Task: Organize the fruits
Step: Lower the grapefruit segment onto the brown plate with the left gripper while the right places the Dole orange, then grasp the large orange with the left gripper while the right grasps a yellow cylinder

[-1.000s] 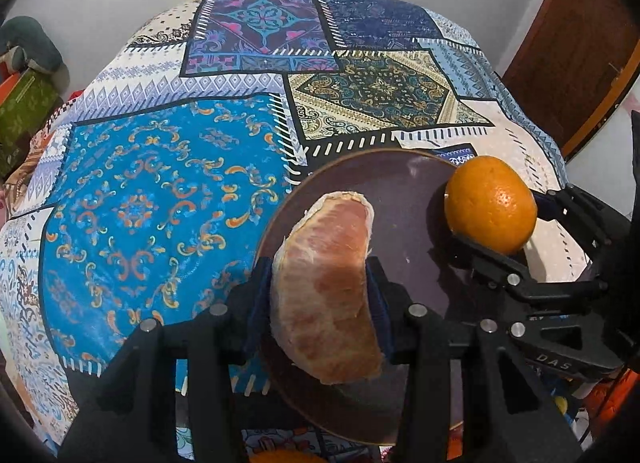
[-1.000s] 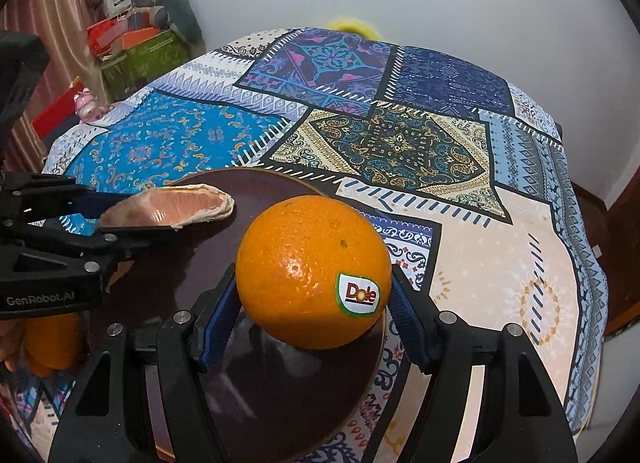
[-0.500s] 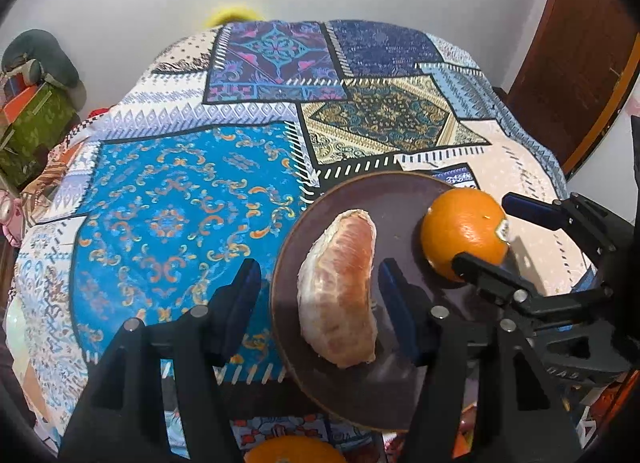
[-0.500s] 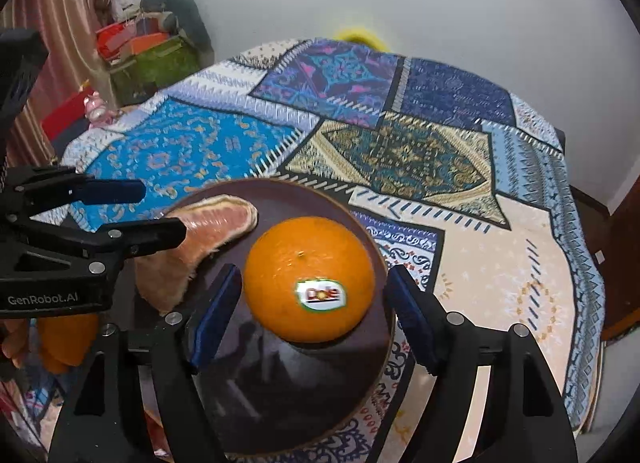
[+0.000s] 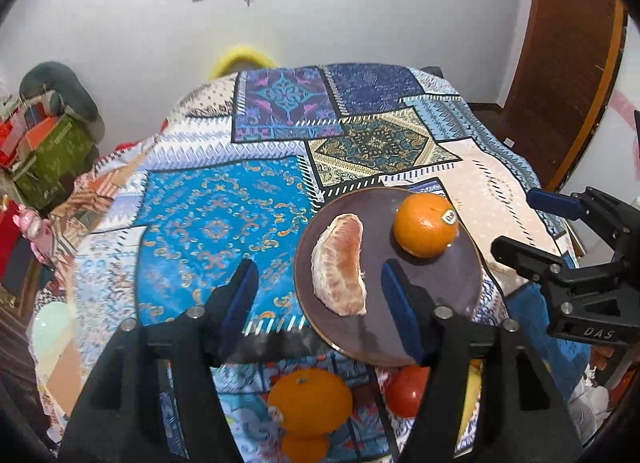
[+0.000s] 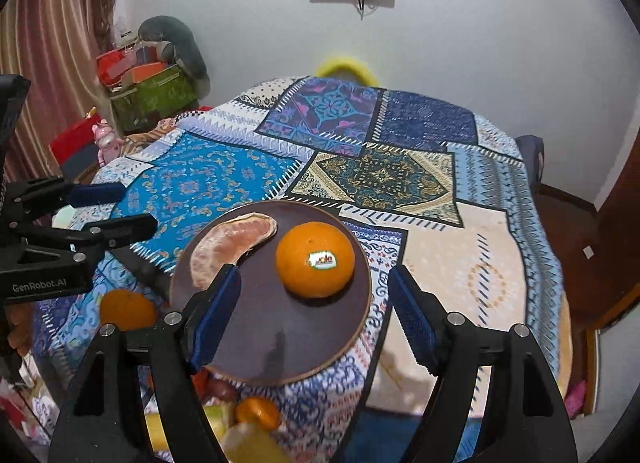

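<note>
Both grippers are backing away from the brown plate (image 5: 460,295), having just let go of their fruit. The left gripper (image 5: 320,291) is hanging with jaws apart over the plate's near edge; the pomelo segment (image 5: 340,263) is lying on its left half. The orange (image 5: 424,225) is sitting on its right half, freed by the right gripper (image 6: 314,315), jaws apart. More fruit is waiting below the plate on the bench (image 5: 200,215).
</note>
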The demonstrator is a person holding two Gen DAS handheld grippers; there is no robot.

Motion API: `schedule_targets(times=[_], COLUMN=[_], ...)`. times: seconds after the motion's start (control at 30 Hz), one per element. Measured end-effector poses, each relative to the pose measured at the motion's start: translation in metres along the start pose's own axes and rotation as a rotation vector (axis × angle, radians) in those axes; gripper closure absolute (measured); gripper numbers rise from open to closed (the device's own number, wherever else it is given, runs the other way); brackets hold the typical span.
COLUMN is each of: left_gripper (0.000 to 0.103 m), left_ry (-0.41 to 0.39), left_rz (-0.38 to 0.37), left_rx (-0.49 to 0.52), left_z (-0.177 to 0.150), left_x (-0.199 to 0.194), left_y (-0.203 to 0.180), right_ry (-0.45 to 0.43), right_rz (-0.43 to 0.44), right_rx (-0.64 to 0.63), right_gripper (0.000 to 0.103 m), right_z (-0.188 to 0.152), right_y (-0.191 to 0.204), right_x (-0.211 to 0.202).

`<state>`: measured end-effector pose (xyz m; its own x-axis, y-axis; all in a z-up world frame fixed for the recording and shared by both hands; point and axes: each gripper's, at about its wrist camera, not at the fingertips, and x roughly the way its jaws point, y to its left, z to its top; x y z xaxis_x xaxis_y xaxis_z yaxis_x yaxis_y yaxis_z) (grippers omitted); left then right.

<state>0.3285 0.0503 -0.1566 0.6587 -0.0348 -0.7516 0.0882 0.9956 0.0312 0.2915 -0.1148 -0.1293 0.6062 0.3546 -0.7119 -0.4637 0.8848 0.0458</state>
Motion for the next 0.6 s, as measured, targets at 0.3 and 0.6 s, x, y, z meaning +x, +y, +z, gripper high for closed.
schedule_targets(times=[0.3,0.6], left_gripper=[0.035,0.035], left_ry=[-0.001,0.054], left_rz=[0.012,0.024], left_rx=[-0.009,-0.014], left_z=[-0.035,-0.074], left_x=[-0.035,-0.038], left_y=[0.008,0.019], right_ry=[-0.009,0.039], right_rz=[-0.024,-0.035], right_rx=[-0.022,-0.015], right_gripper=[0.029,0.028], right_z=[-0.028,-0.066], right_y=[0.010,0.014], right_x=[-0.042,-0.055])
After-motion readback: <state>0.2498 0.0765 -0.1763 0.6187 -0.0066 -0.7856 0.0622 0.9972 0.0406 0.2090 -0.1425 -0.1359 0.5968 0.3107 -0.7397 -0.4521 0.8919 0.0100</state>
